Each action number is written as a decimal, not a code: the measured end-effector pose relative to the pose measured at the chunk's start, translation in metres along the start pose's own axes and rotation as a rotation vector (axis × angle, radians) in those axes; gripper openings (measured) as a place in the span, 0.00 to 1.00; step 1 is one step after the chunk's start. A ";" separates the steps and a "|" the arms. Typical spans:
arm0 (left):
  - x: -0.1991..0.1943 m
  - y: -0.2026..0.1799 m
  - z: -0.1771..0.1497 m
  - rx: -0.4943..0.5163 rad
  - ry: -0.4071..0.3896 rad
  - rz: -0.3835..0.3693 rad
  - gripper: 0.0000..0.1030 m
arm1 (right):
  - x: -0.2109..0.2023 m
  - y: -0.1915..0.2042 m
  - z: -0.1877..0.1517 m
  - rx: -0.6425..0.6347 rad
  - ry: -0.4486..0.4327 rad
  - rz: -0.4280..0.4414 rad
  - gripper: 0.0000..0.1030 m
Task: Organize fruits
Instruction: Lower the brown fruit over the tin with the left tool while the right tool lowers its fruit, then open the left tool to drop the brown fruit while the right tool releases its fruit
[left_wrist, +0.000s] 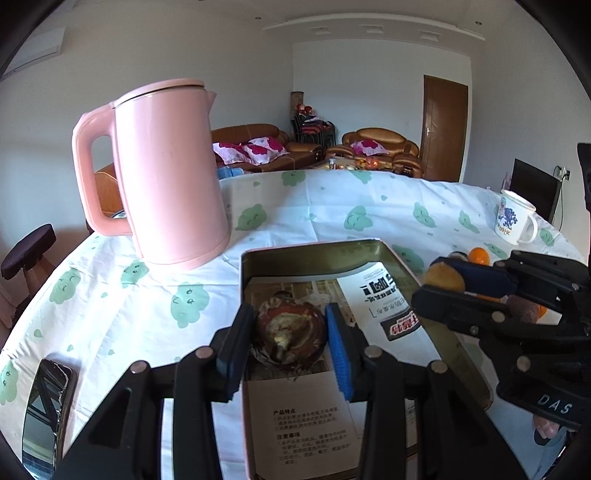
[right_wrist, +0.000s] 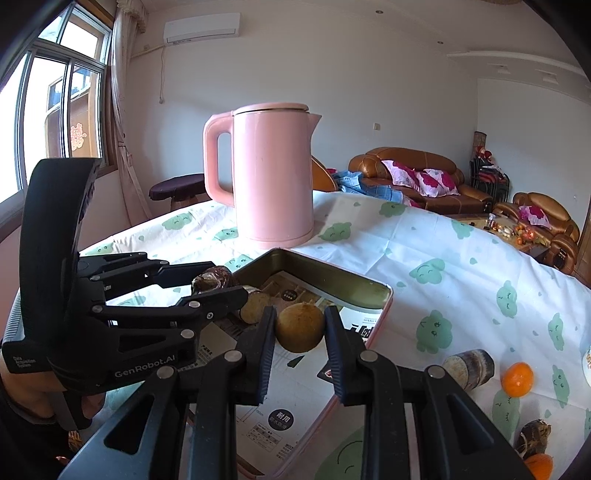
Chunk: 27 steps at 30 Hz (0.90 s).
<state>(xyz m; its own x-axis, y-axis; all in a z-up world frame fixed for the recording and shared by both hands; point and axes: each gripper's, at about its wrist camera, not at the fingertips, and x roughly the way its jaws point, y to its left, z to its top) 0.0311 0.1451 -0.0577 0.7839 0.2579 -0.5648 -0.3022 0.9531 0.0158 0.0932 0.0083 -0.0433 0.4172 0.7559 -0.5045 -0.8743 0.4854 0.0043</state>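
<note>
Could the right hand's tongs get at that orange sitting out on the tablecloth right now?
Probably not yet. The right tongs are shut on a brownish round fruit over the tin tray. The orange lies in the open on the cloth, nothing blocking it, so they'd only need to drop this fruit first.

2 hand-held grippers: left hand-held gripper (left_wrist: 290, 338) w/ 1 dark brown fruit (left_wrist: 290, 334), right hand-held gripper (right_wrist: 300, 328) w/ 1 yellow-brown fruit (right_wrist: 300, 326). 1 metal tin (right_wrist: 369, 291) on the desk (right_wrist: 424, 240), 1 more tan piece (right_wrist: 255, 306) inside. 1 pink kettle (right_wrist: 273, 177). 1 mug (left_wrist: 515, 218). 1 phone (left_wrist: 44, 410). Loose on desk: 2 oranges, one (right_wrist: 518, 378) and another (right_wrist: 539, 465) partly cut off; 1 striped stalk piece (right_wrist: 469, 369); 1 dark husky fruit (right_wrist: 533, 437).
</note>
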 end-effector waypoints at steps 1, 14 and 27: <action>0.001 0.000 0.000 0.002 0.004 0.000 0.40 | 0.000 0.000 -0.001 0.000 0.004 0.001 0.27; 0.013 -0.003 -0.005 0.023 0.059 -0.009 0.40 | 0.015 0.003 -0.008 -0.006 0.055 0.014 0.27; 0.019 -0.004 -0.006 0.043 0.091 0.004 0.47 | 0.036 0.008 -0.013 -0.018 0.167 0.030 0.28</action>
<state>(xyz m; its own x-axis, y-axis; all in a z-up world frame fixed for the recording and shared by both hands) 0.0440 0.1453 -0.0734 0.7297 0.2485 -0.6370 -0.2802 0.9585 0.0530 0.0981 0.0335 -0.0728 0.3447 0.6857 -0.6411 -0.8907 0.4545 0.0072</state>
